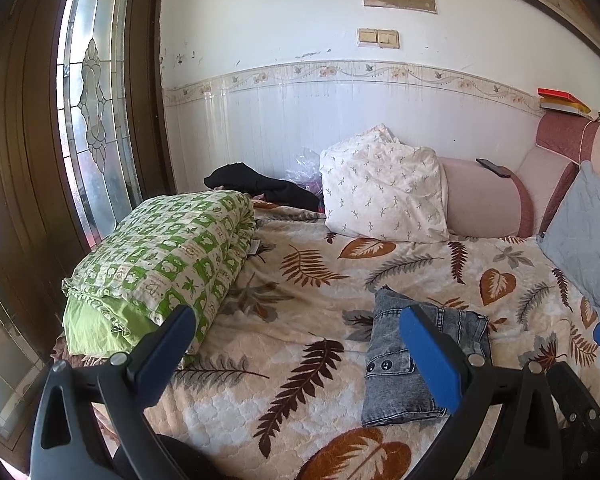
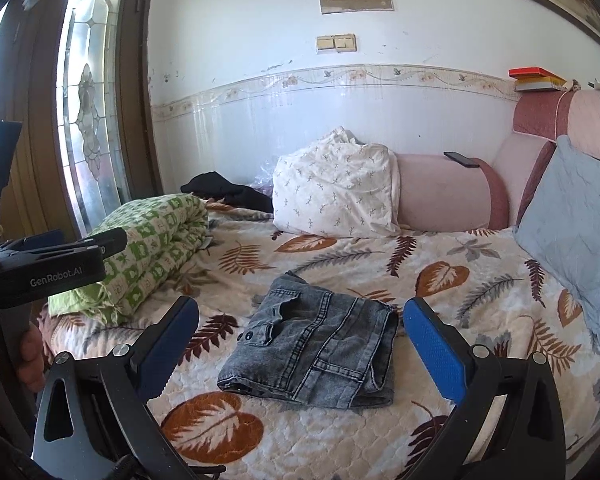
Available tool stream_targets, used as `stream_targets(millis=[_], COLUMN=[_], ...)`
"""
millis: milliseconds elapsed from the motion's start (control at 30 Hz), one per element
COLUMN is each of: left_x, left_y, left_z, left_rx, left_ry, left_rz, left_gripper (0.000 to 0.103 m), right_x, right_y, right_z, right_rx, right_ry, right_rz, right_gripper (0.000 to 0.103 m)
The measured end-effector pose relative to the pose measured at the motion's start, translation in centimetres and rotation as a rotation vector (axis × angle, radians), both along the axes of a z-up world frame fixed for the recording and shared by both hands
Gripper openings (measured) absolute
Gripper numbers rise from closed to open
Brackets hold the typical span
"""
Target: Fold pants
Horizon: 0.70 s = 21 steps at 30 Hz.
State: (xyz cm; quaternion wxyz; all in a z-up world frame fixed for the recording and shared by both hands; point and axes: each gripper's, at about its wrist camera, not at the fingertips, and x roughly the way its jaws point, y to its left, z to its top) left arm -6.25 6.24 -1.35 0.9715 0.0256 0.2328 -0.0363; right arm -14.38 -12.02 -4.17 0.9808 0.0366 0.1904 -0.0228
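Note:
Grey denim pants [image 2: 316, 344] lie folded into a compact rectangle on the leaf-print bedspread [image 2: 440, 280]. In the left wrist view the pants [image 1: 396, 364] sit partly behind that gripper's right finger. My left gripper [image 1: 296, 320] is open and empty, held above the bed to the left of the pants. My right gripper [image 2: 300, 312] is open and empty, its fingers spread to either side of the pants and above them. The left gripper's body [image 2: 52, 268] shows at the left edge of the right wrist view.
A folded green-and-white quilt [image 1: 160, 260] lies at the bed's left. A white patterned pillow [image 1: 384, 192] and black clothing [image 1: 260, 184] lie at the back. A blue-grey cushion [image 2: 572, 232] leans at the right. A phone [image 2: 462, 159] rests on the pink headboard.

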Motion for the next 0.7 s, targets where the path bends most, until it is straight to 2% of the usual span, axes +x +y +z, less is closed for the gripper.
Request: stream_targets(millis=[700], left_x=[-0.15], left_y=[0.05], left_z=[-0.27], left_rx=[0.001], left_ry=[-0.001], left_rz=[0.005], left_gripper=[0.103], right_x=[0.26], right_y=[0.12], right_z=[-0.21], right_rx=[-0.016], right_ry=[0.008], right_rz=[-0.004], right_gripper=[0.103])
